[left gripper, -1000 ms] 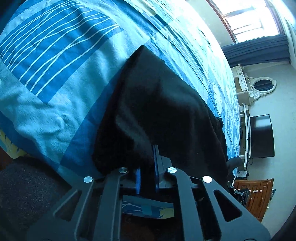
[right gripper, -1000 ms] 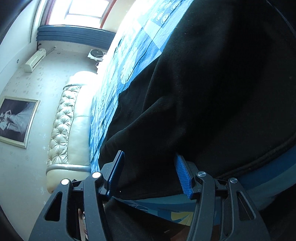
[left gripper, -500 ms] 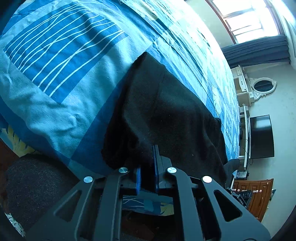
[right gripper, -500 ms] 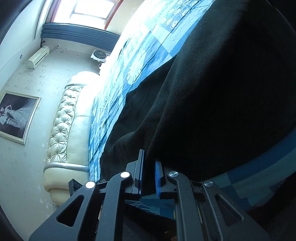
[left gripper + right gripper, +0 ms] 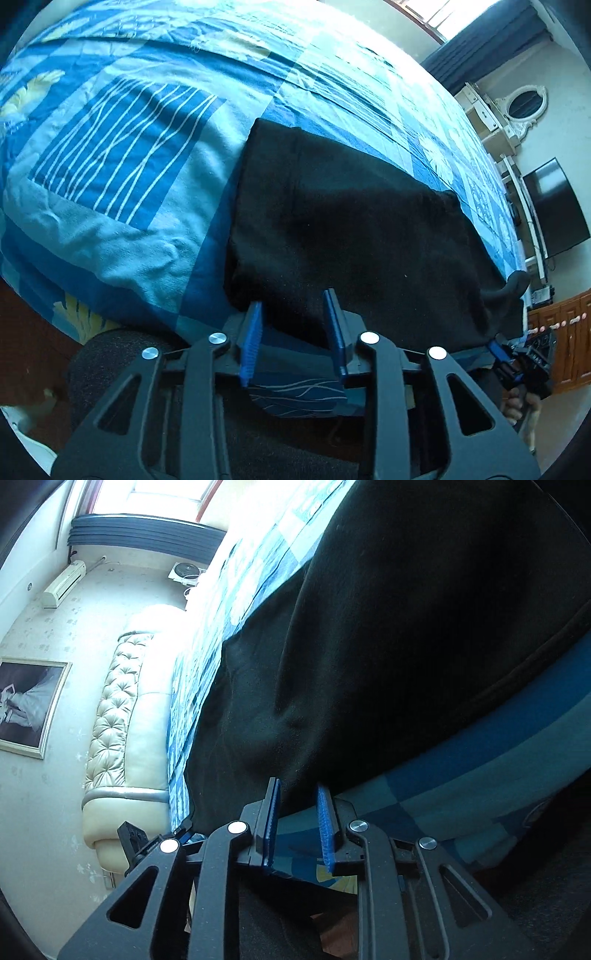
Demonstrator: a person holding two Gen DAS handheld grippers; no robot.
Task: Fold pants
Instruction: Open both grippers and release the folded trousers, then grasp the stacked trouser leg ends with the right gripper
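- Black pants [image 5: 354,229] lie folded on the blue patchwork bedspread [image 5: 122,155].
- Left tongs [image 5: 293,308] have just been opening, apart at the pants' edge.
- Right tongs [image 5: 297,794] likewise, gripping nothing.

both wrist views look close down along their fingers at the same black pants [image 5: 351,221] on the bed [image 5: 129,147].

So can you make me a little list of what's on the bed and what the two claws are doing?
place: bed with blue patterned bedspread
clothes: black pants, folded into a flat block near the bed's edge
left claw: jaws have just been opening, pads apart at the pants' near edge, nothing squeezed
right claw: jaws have just been opening, pads apart at the pants' near edge, nothing squeezed
nearby: cream padded headboard, dark TV
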